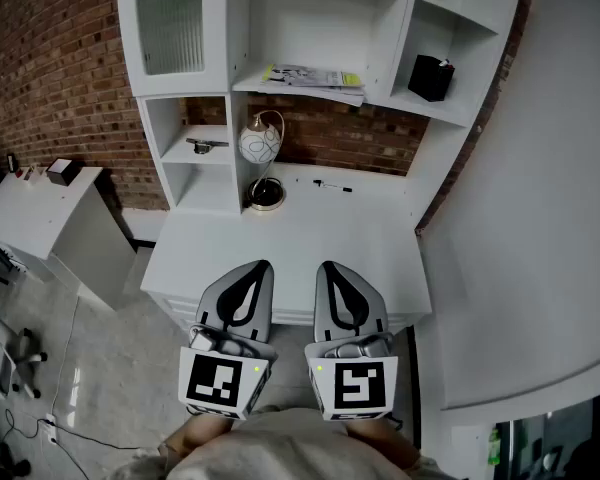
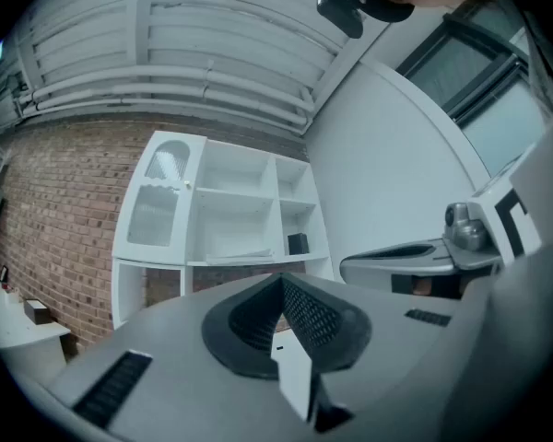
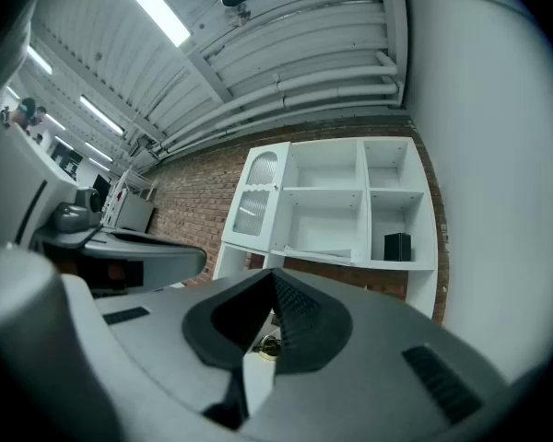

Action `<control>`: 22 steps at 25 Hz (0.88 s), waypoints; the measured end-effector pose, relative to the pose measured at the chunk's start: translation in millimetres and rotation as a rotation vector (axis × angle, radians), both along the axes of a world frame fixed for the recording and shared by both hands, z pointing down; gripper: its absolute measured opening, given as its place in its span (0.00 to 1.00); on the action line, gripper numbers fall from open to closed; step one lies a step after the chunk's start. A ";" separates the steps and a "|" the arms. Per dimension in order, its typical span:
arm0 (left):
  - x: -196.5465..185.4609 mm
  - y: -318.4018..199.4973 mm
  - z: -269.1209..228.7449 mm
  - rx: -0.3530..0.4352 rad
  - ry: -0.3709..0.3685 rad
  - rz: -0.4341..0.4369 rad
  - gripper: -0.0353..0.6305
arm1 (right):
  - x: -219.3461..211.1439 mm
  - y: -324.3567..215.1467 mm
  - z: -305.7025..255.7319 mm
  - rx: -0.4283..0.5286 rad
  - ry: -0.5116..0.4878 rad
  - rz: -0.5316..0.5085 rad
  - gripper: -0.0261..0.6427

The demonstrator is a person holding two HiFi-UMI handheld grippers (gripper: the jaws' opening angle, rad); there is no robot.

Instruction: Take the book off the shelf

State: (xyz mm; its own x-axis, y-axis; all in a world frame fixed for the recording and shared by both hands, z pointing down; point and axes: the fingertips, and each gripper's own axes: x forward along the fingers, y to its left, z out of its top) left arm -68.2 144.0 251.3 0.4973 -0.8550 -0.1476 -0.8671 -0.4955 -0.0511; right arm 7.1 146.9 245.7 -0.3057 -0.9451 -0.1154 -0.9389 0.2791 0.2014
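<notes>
Two tools: your left tool (image 1: 262, 266) and right tool (image 1: 326, 266) sit side by side at 6 o'clock over the surface (image 1: 310, 238), jaws together, nothing held.
Book (image 1: 313, 78): lies flat on the middle shelf (image 1: 248, 84) at 12 o'clock, well apart from both.

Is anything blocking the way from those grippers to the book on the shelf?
Nothing visible does. The book lies in an open-fronted compartment; the round lamp stands lower, on the desk.
</notes>
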 end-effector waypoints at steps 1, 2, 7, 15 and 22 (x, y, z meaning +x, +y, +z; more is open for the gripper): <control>-2.5 0.6 0.7 0.004 -0.001 0.005 0.06 | -3.3 0.6 1.4 -0.002 0.002 0.003 0.06; -5.0 1.2 1.5 0.006 -0.002 0.011 0.06 | -6.4 1.3 2.9 -0.004 0.004 0.006 0.06; -15.0 4.6 7.4 0.006 0.004 0.050 0.06 | -16.2 5.8 9.6 0.018 0.030 0.044 0.06; -25.0 14.2 11.1 0.007 0.005 0.091 0.06 | -25.2 18.5 12.6 0.028 0.023 0.081 0.06; -19.8 7.0 7.6 0.022 -0.005 0.117 0.06 | -17.0 14.3 9.8 0.028 0.015 0.110 0.07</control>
State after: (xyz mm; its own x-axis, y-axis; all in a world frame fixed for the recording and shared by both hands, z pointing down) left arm -88.0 151.1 258.9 0.5941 -0.7877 -0.1628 -0.8032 -0.5919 -0.0671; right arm -9.9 161.2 255.5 -0.2021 -0.9695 -0.1387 -0.9603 0.1684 0.2223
